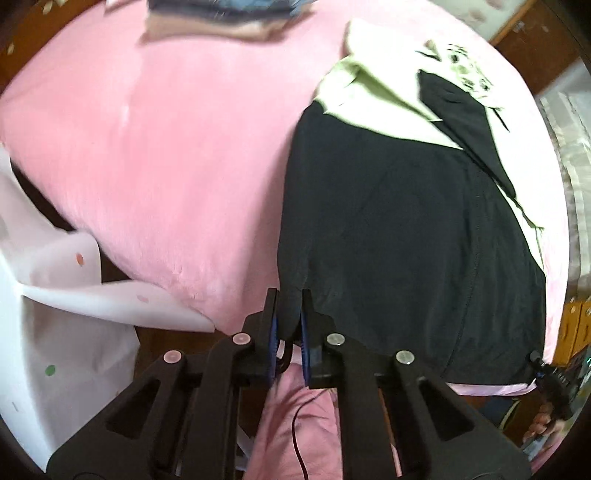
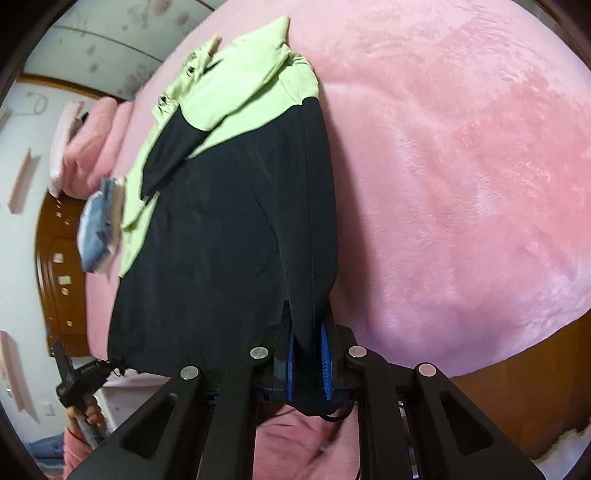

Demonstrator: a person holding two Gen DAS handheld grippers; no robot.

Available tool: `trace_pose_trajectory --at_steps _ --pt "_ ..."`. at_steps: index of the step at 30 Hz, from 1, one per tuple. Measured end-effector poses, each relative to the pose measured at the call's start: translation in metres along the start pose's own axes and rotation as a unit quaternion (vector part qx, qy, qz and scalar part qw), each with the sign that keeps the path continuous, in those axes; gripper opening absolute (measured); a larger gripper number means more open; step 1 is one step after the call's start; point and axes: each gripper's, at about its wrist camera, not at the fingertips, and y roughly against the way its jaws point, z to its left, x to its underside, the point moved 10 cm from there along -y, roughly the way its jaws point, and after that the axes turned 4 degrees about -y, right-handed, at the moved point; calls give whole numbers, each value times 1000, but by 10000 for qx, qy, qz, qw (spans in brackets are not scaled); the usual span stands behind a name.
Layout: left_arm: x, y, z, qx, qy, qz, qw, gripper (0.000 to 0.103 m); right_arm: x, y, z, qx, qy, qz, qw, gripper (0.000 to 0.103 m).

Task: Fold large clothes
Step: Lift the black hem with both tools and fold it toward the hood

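Folded stack (image 1: 221, 14) far ahead of the left gripper (image 1: 288, 317) — cut by the top edge and blurred; we cannot count its layers. Print (image 1: 467, 68) on the jacket's (image 1: 388, 229) pale part — too smeared for us to read. Hem corner inside the pads — hidden. Hand (image 2: 90, 408) left of the right gripper (image 2: 306, 332) — only fingers show. We cannot identify the blurred white sheet (image 1: 74, 280).

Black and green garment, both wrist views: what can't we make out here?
- Left wrist view: print on the garment green part is blurred; folded pile is cut off by the top edge.
- Both views: fabric pinched in the left gripper and right gripper hides the pad contact.
- Right wrist view: hem underside is hidden by the garment itself; folded pile is blurred.
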Motion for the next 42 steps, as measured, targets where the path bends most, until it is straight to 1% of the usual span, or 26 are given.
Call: trace_pose_trajectory --at_steps 1,2,3,4,5,8,9,10,12,16,20,24,27,29,31,32,33,35,36,37,39,42 --pt "4 2 -9 -155 -202 20 9997 7 -1 2 1 -87 -60 -26 9999 11" --pt "9 2 -16 -450 -399 95 9981 7 -1 5 2 -196 -125 -49 9997 11" --pt "17 -1 -26 -605 -485 152 9969 7 -2 9 2 -272 -168 -63 9995 11" --pt "12 -2 -33 -600 -506 149 9968 7 -3 11 4 -330 -198 -79 9992 11" --pt "19 6 -34 -578 -508 140 9969 7 -3 15 8 -379 -185 -117 9990 11" --pt "15 10 -42 -716 -603 161 9955 7 -11 27 24 -528 -17 -320 9981 11" --pt "9 12 -45 -730 -612 156 9953 7 -11 34 27 -549 48 -371 9978 11" --pt "14 17 -49 -703 -602 144 9956 7 -12 36 35 -636 48 -360 9973 11" --pt "12 19 -56 -613 -578 127 9964 7 -17 46 54 -847 101 -466 9953 11" --pt "-10 38 -77 -491 -540 48 9973 7 -34 67 89 -1316 100 -722 9886 11" --pt "-38 55 -92 -356 -483 -21 9982 7 -59 88 128 -1798 140 -981 9787 11" --pt "-71 71 -101 -135 -258 -97 9995 7 -88 107 168 -2244 77 -1180 9673 11" --pt "-101 90 -105 225 29 -399 9989 7 -107 121 188 -2416 53 -1380 9605 11" --pt "-130 109 -110 694 227 -705 9948 7 -119 134 196 -2510 -31 -1533 9558 11" --pt "-159 128 -114 1131 401 -1008 9876 6 -135 142 208 -2574 -149 -1660 9518 11" --pt "-169 134 -115 1247 442 -1114 9849 6 -143 146 212 -2573 -198 -1730 9505 11" --pt "-188 144 -116 1388 474 -1297 9806 6 -154 152 215 -2558 -247 -1833 9489 11" --pt "-214 154 -117 1503 467 -1530 9756 6 -171 161 219 -2561 -332 -2016 9448 11" --pt "-232 157 -117 1532 456 -1643 9734 6 -183 165 218 -2543 -387 -2116 9429 11" --pt "-247 157 -117 1537 443 -1696 9724 6 -191 169 218 -2541 -450 -2207 9406 11" --pt "-275 151 -116 1502 452 -1695 9730 6 -214 174 217 -2551 -592 -2393 9350 11" --pt "-309 135 -112 1345 564 -1528 9774 6 -240 175 218 -2563 -773 -2611 9275 11"
